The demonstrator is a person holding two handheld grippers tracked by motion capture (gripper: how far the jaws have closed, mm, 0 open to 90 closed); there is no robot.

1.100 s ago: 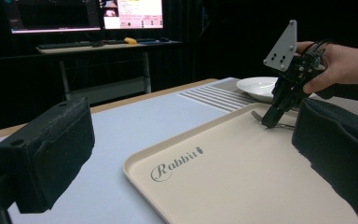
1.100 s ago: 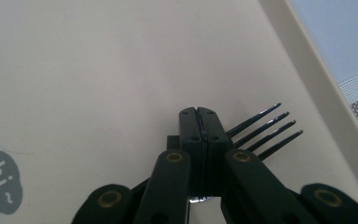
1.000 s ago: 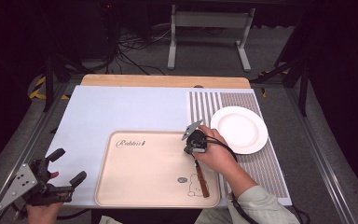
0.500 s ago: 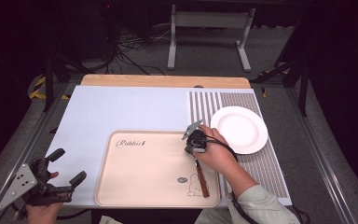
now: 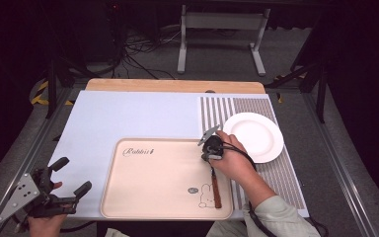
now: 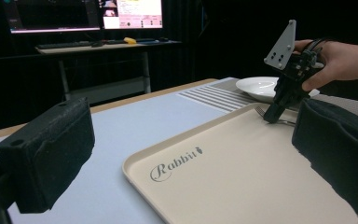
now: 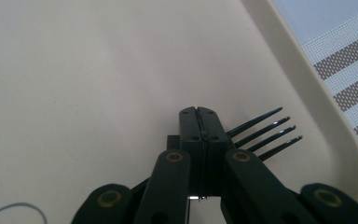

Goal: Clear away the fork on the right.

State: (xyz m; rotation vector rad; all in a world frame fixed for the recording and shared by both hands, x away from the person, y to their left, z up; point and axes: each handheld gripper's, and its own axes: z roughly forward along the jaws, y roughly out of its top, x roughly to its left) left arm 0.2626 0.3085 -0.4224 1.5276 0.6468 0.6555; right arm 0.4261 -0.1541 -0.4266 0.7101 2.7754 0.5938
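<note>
One metal fork with four thin tines (image 7: pixel 263 135) and a brown wooden handle lies on the smooth beige rectangular tray (image 5: pixel 153 197) near its right edge, long axis near to far, tines pointing far. The right gripper (image 5: pixel 211 148) has its black jaws pressed together over the fork's neck. One round glossy white plate (image 5: pixel 256 136) sits right of it on one grey-striped woven mat (image 5: pixel 281 173), and the left gripper (image 5: pixel 66 177), foam pads spread wide, hovers at the near left corner.
</note>
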